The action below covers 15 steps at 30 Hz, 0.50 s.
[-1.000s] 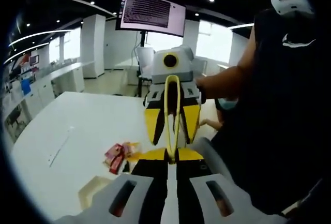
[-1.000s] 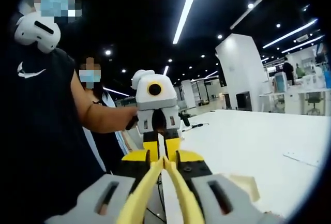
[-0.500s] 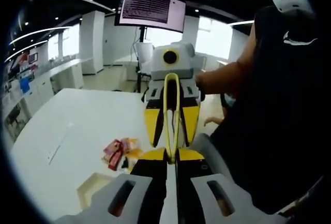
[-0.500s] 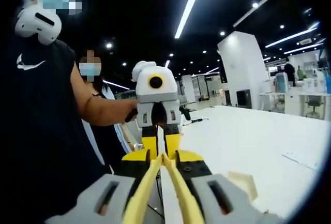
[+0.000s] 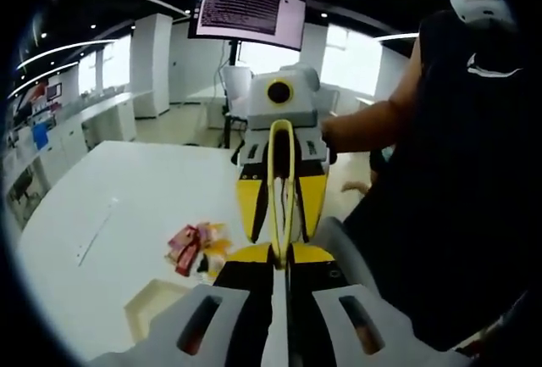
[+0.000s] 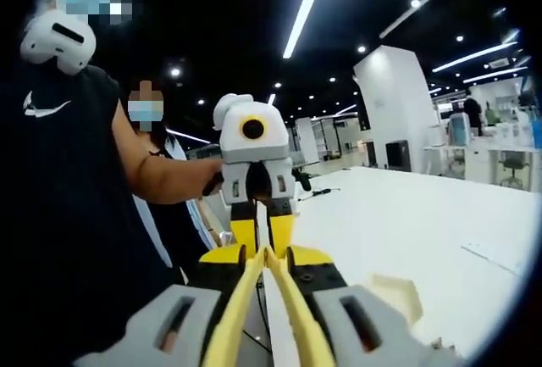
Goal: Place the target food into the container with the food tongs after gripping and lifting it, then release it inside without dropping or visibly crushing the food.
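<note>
Observer: Tongs first. Which gripper has them?

Recorder: The right gripper [image 6: 267, 257]. In the right gripper view the two yellow arms of the food tongs [image 6: 227, 329] run up between its own jaws, lying along the black inner faces. The jaws are pressed in on the arms from both sides. The arms narrow to a point just under the left gripper [image 6: 262, 244], which faces the camera.

Observer: State of the left jaws?

Recorder: In the left gripper view they stand close together, with a thin pale slit between the black faces. The narrow end of the tongs stops at the mouth of that slit, between the yellow tips. I cannot tell whether they pinch it or merely flank it.

Observer: Position of the food?

Recorder: On the white table [image 5: 127, 206], left of both grippers in the left gripper view. It is a small heap of red and yellow wrapped pieces [image 5: 193, 247], lying flat and apart from the tongs.

Observer: And the container?

Recorder: It is a cream open box [image 5: 157, 308], near the food on the side closer to the camera and not touching it. Its inside is too little seen to tell the contents. Both grippers are held up off the table.

Observer: Surroundings?

Recorder: A person in a dark shirt has a forearm [image 5: 368, 125] reaching to the right gripper. A lit monitor [image 5: 248, 9] stands high beyond the table.
</note>
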Available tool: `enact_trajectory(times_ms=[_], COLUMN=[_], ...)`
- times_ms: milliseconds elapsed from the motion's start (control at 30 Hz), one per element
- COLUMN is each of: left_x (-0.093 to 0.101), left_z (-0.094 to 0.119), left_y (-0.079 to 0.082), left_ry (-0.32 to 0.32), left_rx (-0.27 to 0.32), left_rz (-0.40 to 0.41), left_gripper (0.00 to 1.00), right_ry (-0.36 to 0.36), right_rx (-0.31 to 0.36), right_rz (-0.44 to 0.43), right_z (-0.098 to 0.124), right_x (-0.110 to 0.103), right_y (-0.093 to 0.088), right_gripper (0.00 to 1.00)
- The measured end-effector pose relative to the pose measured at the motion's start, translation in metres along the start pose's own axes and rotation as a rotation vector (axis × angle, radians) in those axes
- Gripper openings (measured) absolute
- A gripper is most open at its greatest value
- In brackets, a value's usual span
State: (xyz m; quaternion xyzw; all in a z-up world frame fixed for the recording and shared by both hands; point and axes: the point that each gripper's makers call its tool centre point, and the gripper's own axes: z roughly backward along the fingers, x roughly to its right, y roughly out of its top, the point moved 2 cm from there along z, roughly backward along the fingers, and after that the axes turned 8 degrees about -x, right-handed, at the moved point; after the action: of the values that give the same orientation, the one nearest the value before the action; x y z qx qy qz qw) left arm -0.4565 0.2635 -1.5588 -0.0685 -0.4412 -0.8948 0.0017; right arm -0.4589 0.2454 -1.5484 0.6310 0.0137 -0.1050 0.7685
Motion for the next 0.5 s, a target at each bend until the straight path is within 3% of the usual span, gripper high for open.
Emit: enact_trajectory(times_ms=[100, 200, 500], left_x=[-0.003, -0.008, -0.012], left_z=[0.001, 0.001, 0.003], left_y=[0.001, 0.002, 0.008], left_ry=[0.012, 0.048, 0.085], left_rx=[0.018, 0.052, 0.111], left_rz=[-0.012, -0.048, -0.049], left_gripper=[0.02, 0.1, 0.23], right_ry=[-0.03, -0.054, -0.08], right_rx=[0.007, 0.002, 0.015], right_rz=[0.011, 0.008, 0.012], right_z=[0.001, 0.003, 0.007], right_x=[0.0, 0.005, 0.011], right_y=[0.002, 0.002, 0.005], right_gripper=[0.18, 0.2, 0.25])
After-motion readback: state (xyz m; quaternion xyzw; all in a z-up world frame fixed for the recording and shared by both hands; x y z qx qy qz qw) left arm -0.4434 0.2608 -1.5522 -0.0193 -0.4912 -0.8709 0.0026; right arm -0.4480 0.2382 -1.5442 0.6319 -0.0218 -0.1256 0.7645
